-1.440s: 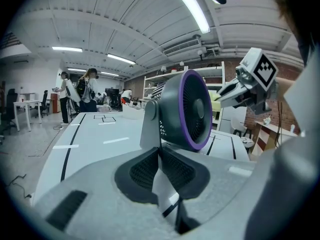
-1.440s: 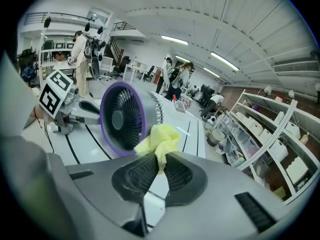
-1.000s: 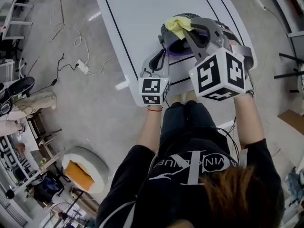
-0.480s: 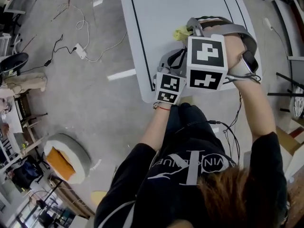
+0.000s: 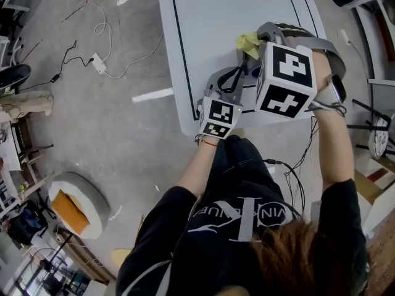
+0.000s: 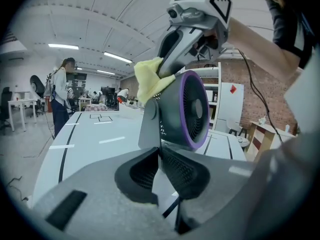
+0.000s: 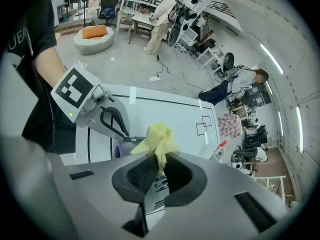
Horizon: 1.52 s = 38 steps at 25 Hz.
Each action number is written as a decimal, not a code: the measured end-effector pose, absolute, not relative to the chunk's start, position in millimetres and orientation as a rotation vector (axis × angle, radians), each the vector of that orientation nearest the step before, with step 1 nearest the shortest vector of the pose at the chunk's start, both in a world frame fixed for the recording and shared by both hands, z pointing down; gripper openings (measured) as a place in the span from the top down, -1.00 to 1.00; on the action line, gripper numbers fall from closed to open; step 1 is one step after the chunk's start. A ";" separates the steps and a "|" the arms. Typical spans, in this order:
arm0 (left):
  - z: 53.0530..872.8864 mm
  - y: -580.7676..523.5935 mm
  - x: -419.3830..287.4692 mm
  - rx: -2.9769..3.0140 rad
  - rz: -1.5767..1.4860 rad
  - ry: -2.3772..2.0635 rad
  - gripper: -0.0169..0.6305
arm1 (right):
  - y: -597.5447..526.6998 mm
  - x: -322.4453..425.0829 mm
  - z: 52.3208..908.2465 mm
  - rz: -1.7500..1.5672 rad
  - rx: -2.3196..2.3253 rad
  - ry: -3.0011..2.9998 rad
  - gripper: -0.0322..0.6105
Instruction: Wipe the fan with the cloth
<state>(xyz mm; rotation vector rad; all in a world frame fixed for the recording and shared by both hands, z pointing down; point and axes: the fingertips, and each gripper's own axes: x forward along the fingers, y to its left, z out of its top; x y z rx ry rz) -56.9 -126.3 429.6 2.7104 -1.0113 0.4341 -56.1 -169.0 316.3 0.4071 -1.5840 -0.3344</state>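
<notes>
My right hand-held gripper [image 7: 159, 160] is squeezed shut on the yellow cloth [image 7: 157, 136]. The cloth sticks out in a bunch and sits on top of the fan [image 6: 187, 109], up by its purple ring [image 6: 186, 84]. The fan stands upright on the white counter [image 5: 210, 17], near the edge close to me. My left hand-held gripper [image 6: 159, 154] is nearly closed. It looks like it pinches the thin foot of the fan to hold it steady.

I think I am in the middle of wiping the top. To do it well, I should press the cloth down softly and slide it along the round shell, following the curve. If I push too hard sideways, the fan could tip or slide, so my left side must hold firm. The cloth is bunched up small, so only a little bit of it touches. I should go slowly, cover each part, and not let the hard tips scrape the fan.
</notes>
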 end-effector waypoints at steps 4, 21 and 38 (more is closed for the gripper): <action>432.6 -126.3 -59.1 2.715 0.439 -1.011 0.84 | -169.0 -43.9 311.3 -0.313 0.473 -1.596 0.81; 432.6 -132.5 -61.7 2.711 0.454 -1.027 0.84 | -163.7 31.9 294.3 -0.168 0.762 -1.645 0.81; 430.1 -136.7 -63.9 2.706 0.462 -1.045 0.83 | -149.9 92.5 332.9 0.068 1.029 -1.700 0.81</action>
